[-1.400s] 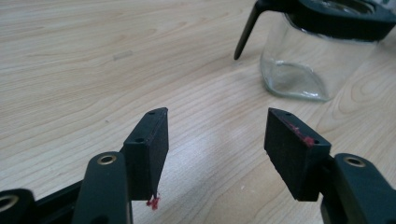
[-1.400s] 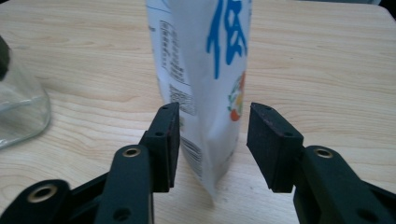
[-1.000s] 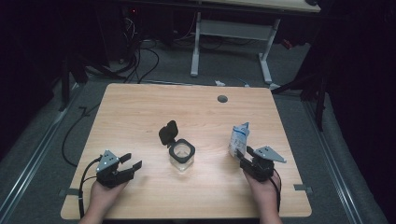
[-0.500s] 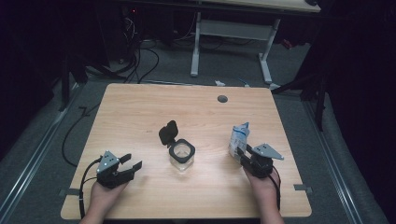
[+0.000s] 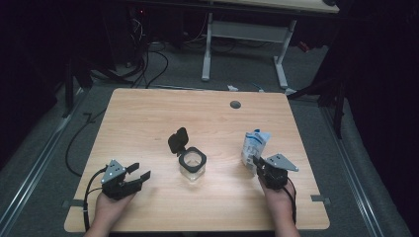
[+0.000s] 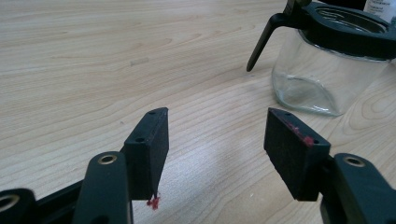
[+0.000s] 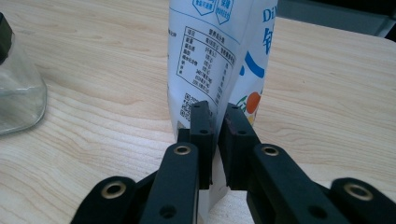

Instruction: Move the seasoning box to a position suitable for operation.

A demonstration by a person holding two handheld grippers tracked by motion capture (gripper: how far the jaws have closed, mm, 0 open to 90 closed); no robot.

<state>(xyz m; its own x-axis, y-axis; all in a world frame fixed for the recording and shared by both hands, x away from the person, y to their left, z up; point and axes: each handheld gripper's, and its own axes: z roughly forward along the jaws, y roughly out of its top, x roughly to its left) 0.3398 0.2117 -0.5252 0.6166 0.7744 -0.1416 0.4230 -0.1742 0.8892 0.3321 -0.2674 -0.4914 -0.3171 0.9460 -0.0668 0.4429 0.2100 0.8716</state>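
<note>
A white and blue printed pouch point(image 5: 255, 143) stands upright at the table's right. My right gripper point(image 5: 256, 166) sits just in front of it. In the right gripper view its jaws have just been closing, and my right gripper point(image 7: 217, 112) now pinches the lower edge of the pouch point(image 7: 219, 56). A clear glass jar point(image 5: 191, 164) with a black rim stands mid-table, its black flip lid point(image 5: 178, 140) swung open to the back left. My left gripper point(image 5: 138, 174) rests open at the front left, pointing toward the jar. In its own view my left gripper point(image 6: 217, 133) holds nothing, and the jar point(image 6: 327, 70) stands ahead to the right.
The wooden table point(image 5: 148, 118) has a round cable hole point(image 5: 235, 104) near its far edge. Cables and a desk frame point(image 5: 242, 34) lie on the dark floor beyond. Bare wood lies between jar and pouch.
The right gripper's jaws have drawn together onto the pouch's lower edge. Both hands, the jar and the pouch stay where they were.
</note>
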